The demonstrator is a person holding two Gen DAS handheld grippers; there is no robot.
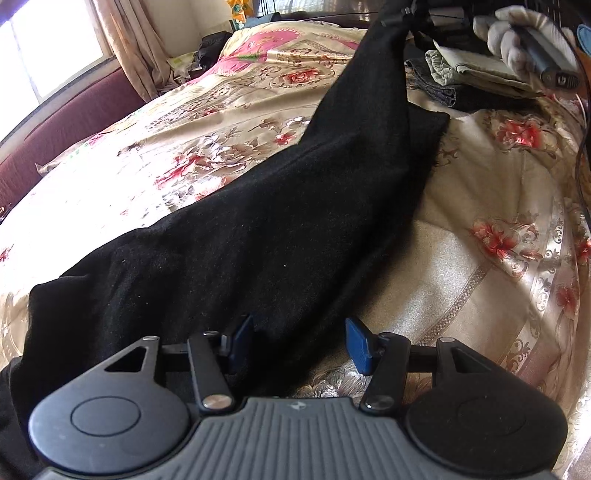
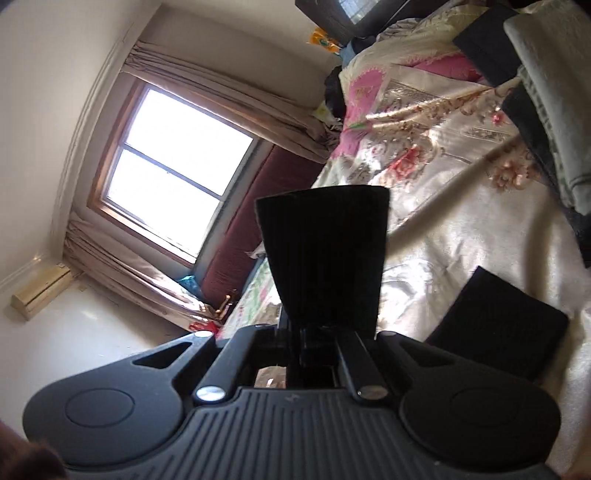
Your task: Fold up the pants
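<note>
Black pants [image 1: 258, 229] lie lengthwise on the floral bedspread [image 1: 498, 206], waist end near me. My left gripper [image 1: 301, 341] is open, its blue pads [image 1: 358, 343] straddling the near edge of the pants, nothing clamped. One leg is lifted at the far end by my right gripper [image 1: 402, 13], held by a gloved hand [image 1: 517, 37]. In the right wrist view my right gripper [image 2: 321, 325] is shut on the black leg cuff [image 2: 325, 251], which stands up between the fingers. The other leg end [image 2: 498, 325] lies flat on the bed.
A stack of folded clothes [image 1: 472, 74] sits at the far right of the bed, also in the right wrist view [image 2: 546, 110]. A window with curtains [image 2: 173, 177] and a maroon bench [image 1: 74, 122] lie beyond the bed's left side.
</note>
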